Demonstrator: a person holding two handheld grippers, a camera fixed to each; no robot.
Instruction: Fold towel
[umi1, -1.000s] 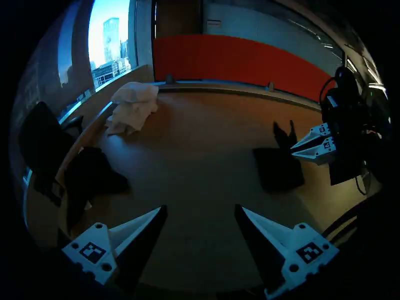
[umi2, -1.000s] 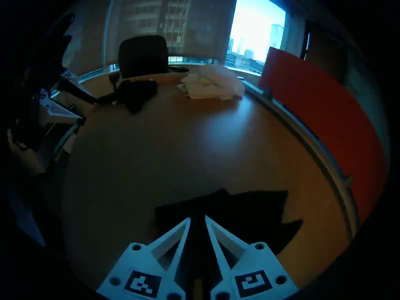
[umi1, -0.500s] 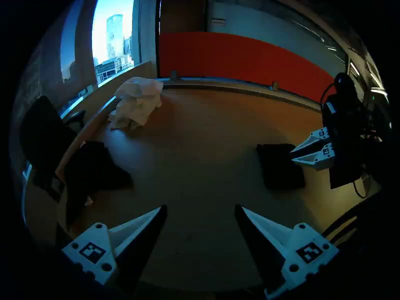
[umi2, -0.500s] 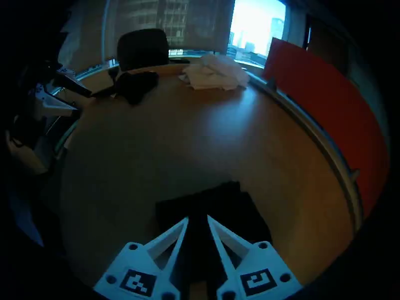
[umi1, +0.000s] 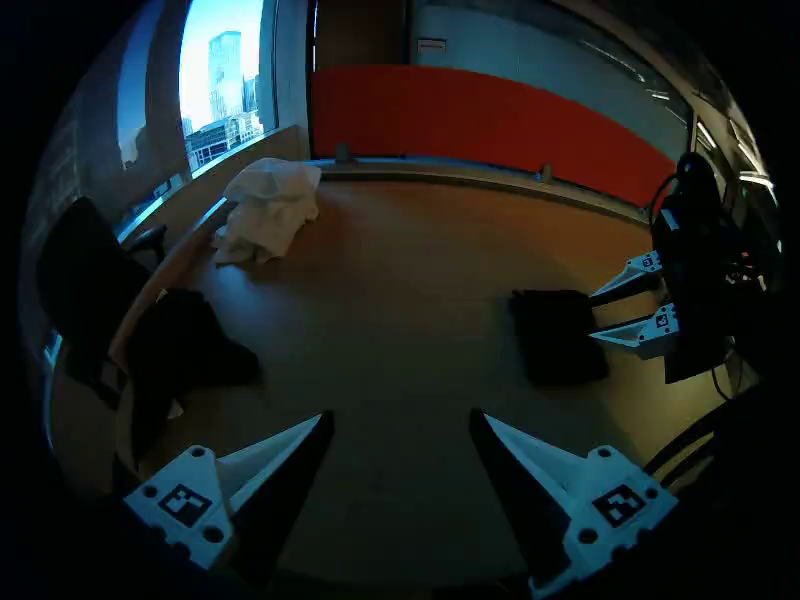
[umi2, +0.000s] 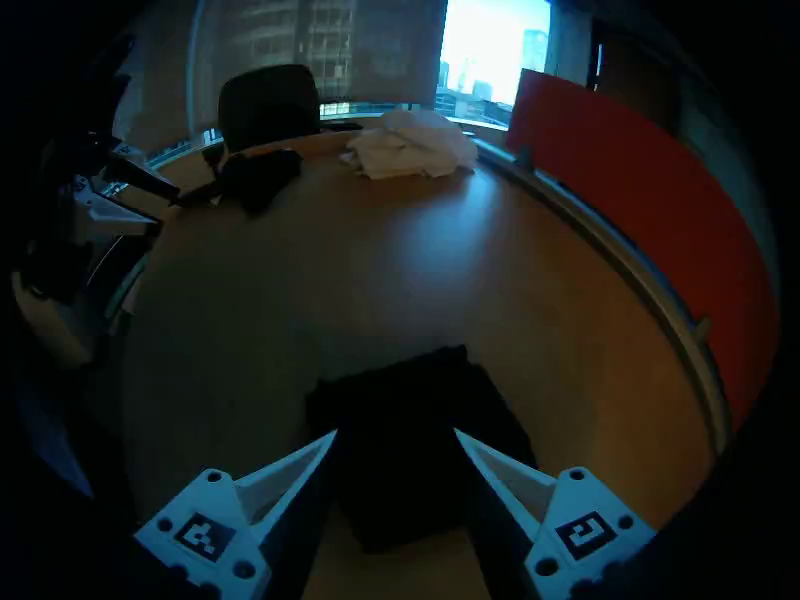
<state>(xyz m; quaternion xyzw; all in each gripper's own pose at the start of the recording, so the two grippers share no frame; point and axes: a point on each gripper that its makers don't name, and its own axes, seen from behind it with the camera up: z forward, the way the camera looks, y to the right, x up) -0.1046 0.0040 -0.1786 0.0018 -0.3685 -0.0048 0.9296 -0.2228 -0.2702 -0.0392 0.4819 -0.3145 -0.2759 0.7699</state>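
Towel (umi2: 410, 400) folded between fingers of spread right gripper (umi2: 395, 432); left gripper (umi1: 401, 412) spread, apart.

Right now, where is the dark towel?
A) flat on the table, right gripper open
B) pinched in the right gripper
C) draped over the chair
A: the dark towel lies flat on the table, and the right gripper stands open, fingers apart and not pressing it.

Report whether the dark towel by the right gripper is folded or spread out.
Folded: the dark towel lies on the table as a compact, squared block.
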